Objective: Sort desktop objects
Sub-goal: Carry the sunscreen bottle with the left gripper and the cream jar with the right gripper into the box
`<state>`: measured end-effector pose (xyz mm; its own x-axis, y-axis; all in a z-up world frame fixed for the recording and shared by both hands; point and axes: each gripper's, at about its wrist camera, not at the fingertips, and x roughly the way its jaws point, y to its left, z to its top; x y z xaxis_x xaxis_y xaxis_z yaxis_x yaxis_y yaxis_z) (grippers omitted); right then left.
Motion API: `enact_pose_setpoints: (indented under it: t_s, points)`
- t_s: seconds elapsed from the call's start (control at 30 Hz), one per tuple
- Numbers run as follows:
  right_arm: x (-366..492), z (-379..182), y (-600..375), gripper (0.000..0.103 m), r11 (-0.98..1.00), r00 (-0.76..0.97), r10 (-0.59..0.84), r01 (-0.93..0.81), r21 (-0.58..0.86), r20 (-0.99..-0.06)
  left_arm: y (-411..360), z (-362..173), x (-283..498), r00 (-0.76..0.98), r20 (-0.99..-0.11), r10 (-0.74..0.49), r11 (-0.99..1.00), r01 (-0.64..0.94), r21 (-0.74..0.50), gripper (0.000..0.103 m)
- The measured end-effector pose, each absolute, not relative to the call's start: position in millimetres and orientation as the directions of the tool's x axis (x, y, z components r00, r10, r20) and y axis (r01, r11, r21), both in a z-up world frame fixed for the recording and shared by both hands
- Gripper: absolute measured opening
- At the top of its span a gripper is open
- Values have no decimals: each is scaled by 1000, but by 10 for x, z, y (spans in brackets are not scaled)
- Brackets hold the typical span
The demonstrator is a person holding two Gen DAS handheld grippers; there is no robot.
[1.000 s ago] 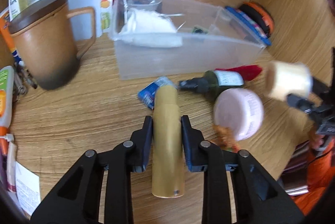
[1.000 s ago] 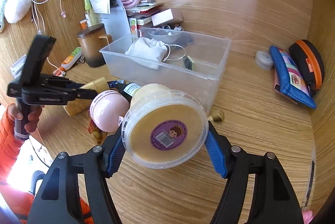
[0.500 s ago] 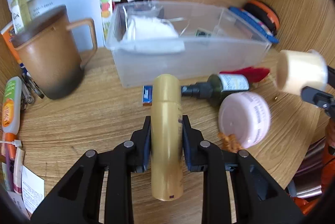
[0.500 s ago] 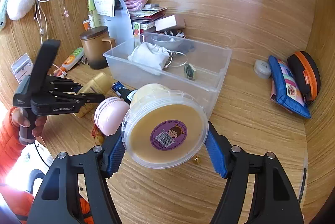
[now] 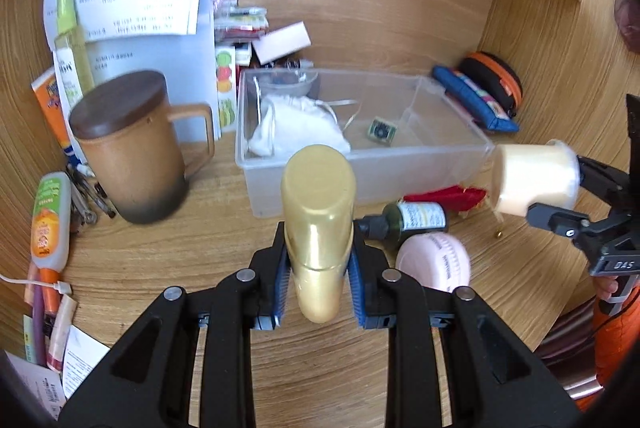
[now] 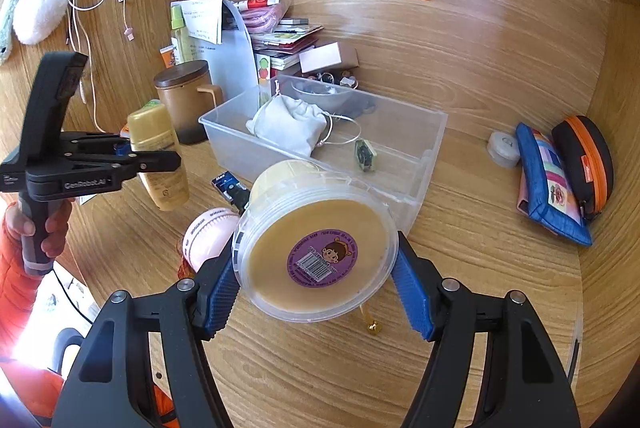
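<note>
The left gripper [image 5: 318,280] clamps a gold cylindrical plastic bottle [image 5: 318,224] between its blue pads, clear above the wooden desk [image 5: 180,248]. Behind it, a clear plastic bin [image 5: 452,158] holds a white cloth pouch [image 5: 300,126]. A lidded brown mug [image 5: 128,148] stands near the desk's left edge. At right, the right gripper [image 5: 568,196] grips a cream round tub [image 5: 534,178].

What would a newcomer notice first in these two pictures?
First, the gold bottle clamped in the left gripper, held off the desk in front of the clear bin. Next, the round cream tub with a purple sticker, gripped by the right gripper near the bin's front corner.
</note>
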<state>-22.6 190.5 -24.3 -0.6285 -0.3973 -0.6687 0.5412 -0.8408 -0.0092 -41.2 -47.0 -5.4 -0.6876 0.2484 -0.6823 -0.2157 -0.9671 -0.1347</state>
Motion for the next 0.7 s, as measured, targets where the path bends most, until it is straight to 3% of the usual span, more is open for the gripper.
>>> enact_pose_setpoints:
  t_s: [0.7]
  points:
    - [-673,106,1890,66,-845,-670,-391,534,-44,-631,-525,576,-604,-754,-589,292,-956,-241,-166,25]
